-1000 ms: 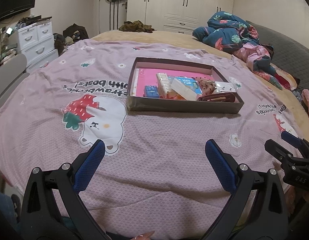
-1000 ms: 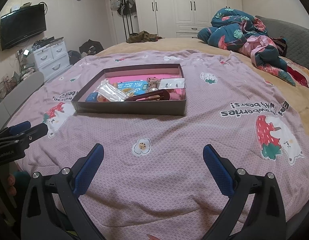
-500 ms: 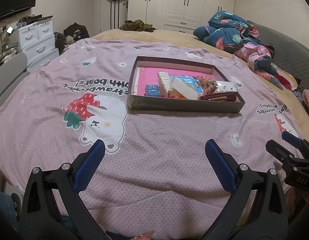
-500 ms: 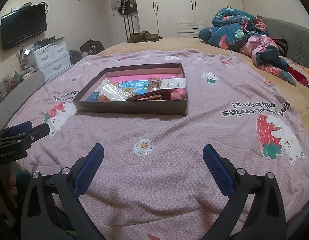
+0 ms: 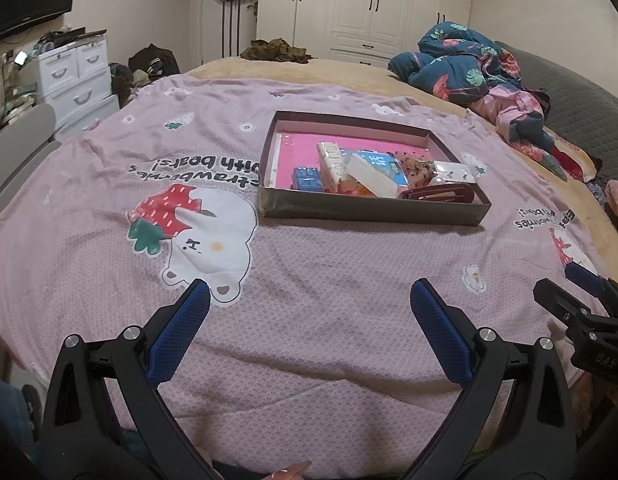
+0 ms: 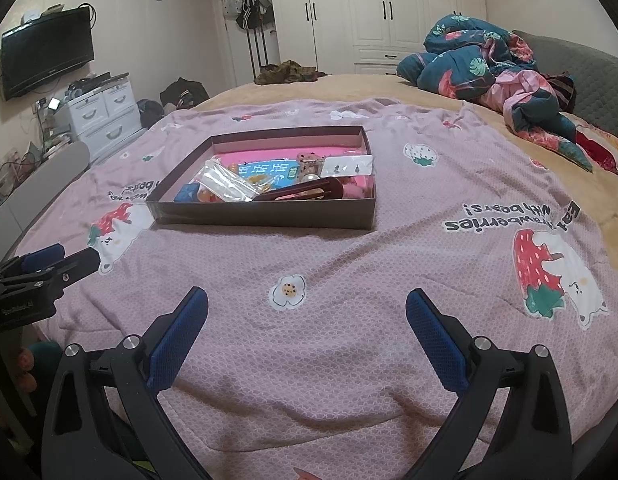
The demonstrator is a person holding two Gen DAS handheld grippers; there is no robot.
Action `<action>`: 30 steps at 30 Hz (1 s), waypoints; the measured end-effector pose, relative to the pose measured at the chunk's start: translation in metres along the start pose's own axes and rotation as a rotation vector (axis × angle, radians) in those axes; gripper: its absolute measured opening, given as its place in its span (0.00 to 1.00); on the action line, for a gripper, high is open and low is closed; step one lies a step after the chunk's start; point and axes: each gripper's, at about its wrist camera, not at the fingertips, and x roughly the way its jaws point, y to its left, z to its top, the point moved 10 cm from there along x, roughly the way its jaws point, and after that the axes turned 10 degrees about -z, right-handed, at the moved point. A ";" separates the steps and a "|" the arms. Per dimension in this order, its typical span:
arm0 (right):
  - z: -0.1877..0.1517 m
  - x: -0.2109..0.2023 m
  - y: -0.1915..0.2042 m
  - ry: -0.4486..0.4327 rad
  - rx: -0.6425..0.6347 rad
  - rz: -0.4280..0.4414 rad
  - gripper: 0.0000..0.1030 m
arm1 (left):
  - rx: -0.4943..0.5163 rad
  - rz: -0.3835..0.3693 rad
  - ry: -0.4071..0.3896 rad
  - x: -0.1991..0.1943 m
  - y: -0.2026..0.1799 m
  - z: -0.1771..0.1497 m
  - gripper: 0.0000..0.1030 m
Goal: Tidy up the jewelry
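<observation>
Both the left hand-held gripper (image 5: 309,312) and right hand-held gripper (image 6: 307,316) gape empty over the bed (image 5: 109,184), well short of the box (image 5: 369,212) at centre frame, whose light, slippery, fragile jewelry (image 5: 437,194) likely wants gentle edge pinches.

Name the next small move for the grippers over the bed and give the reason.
Probably bring the right gripper forward toward the dark brown hair clip lying at the near edge of the shallow box. Both grippers, the left gripper too, are open, hold nothing and hover over the pink bedspread, short of the box, and all the jewelry sits jumbled inside it.
</observation>
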 end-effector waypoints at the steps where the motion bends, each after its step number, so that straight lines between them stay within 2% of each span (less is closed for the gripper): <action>1: 0.000 0.000 0.000 -0.001 -0.001 0.000 0.96 | -0.001 0.000 0.001 0.000 0.001 0.000 0.91; 15: 0.000 0.000 0.001 0.003 -0.007 0.000 0.96 | 0.009 0.021 0.021 0.002 0.002 -0.004 0.91; 23: 0.001 0.002 -0.007 0.006 0.016 -0.017 0.96 | 0.010 -0.001 0.030 0.004 0.000 -0.007 0.91; 30: -0.001 0.004 -0.017 0.028 0.035 -0.031 0.96 | 0.030 0.014 0.065 0.010 -0.004 -0.013 0.91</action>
